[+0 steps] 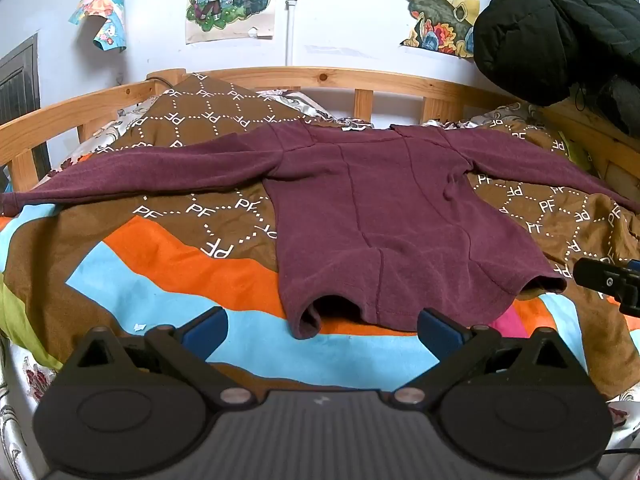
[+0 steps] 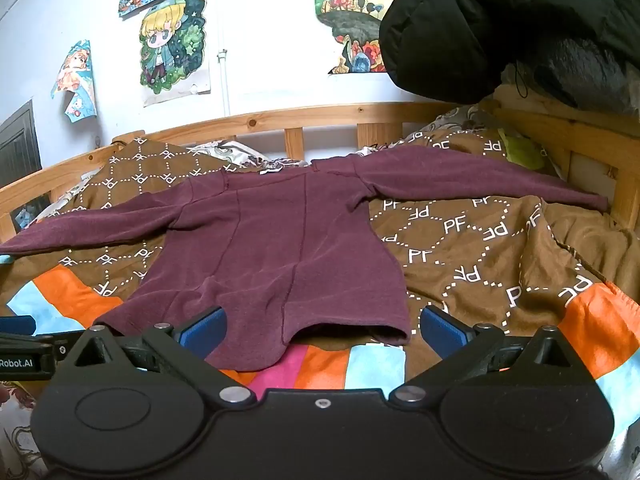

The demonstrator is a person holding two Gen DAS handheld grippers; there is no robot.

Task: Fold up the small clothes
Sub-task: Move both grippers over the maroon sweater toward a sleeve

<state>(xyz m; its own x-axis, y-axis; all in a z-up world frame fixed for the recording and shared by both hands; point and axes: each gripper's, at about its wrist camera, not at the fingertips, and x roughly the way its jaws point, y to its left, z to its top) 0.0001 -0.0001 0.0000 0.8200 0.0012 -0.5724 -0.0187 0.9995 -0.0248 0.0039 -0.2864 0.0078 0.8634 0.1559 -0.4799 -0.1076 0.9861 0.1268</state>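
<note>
The maroon top (image 1: 372, 208) runs out of the left wrist view: its left sleeve end meets the picture's edge, and the right sleeve's cuff slips off the far right side. In the right wrist view the left cuff is likewise cut off. The collar lies at the far side and is too foreshortened to make out (a white scrap there may be a label). The right tongs (image 1: 612, 284) show only as a black part at the left wrist view's right border. The black jacket (image 2: 500, 28) is cropped by the top corner and covers part of the bed rail (image 2: 280, 120).
</note>
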